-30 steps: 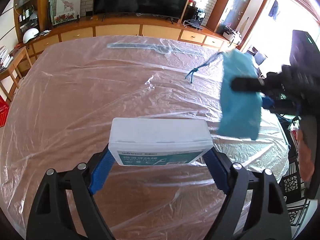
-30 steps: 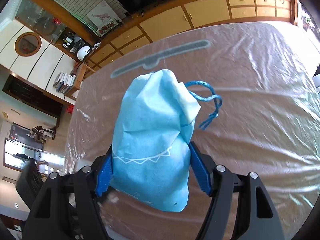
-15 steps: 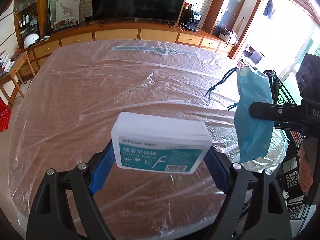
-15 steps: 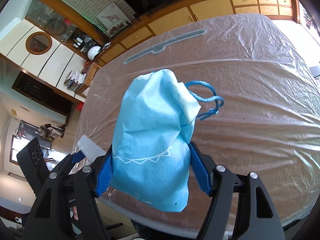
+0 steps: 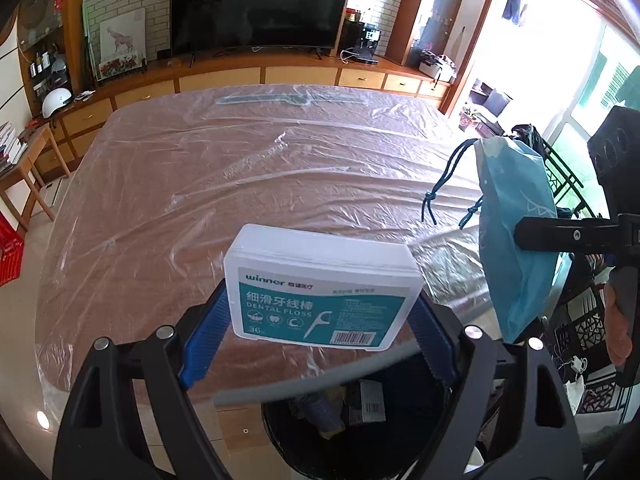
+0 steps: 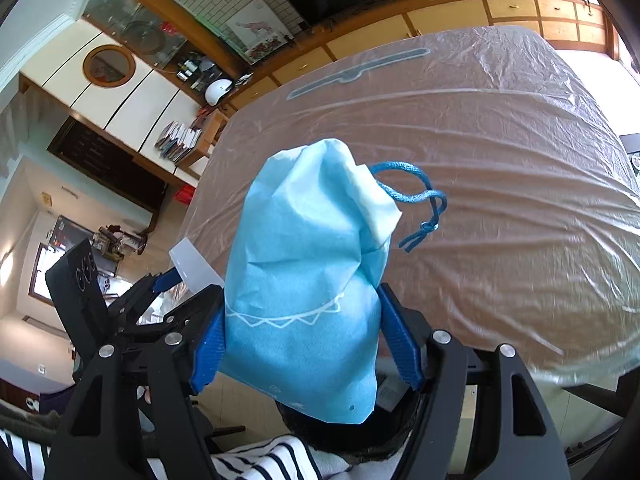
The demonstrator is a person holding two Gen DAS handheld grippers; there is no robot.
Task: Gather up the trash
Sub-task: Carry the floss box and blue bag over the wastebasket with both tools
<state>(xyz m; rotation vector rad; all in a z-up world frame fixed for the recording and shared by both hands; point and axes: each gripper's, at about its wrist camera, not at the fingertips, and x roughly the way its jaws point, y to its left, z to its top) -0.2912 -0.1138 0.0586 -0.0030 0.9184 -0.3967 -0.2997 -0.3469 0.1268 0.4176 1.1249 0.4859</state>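
My left gripper [image 5: 320,332] is shut on a white dental floss box [image 5: 322,288] with a teal label, held in the air over the table's near edge. Just below it stands a black trash bin [image 5: 360,412] with scraps inside. My right gripper [image 6: 306,344] is shut on a light blue drawstring pouch [image 6: 308,280], its blue cord [image 6: 416,204] dangling to the right. From the left wrist view the pouch [image 5: 516,216] hangs at the right, level with the floss box. In the right wrist view the left gripper shows at the left with a corner of the floss box [image 6: 194,262].
The table [image 5: 200,184] is covered in wrinkled clear plastic film, with a grey strip [image 5: 260,98] near its far edge. A wooden cabinet with a TV [image 5: 260,8] runs behind. A person's striped sleeve [image 6: 256,460] lies below the right gripper. Dark chairs [image 5: 580,320] stand at the right.
Both grippers have pulled back from over the table toward its near edge, each still holding its item. The trash bin has come into view beneath the left gripper.
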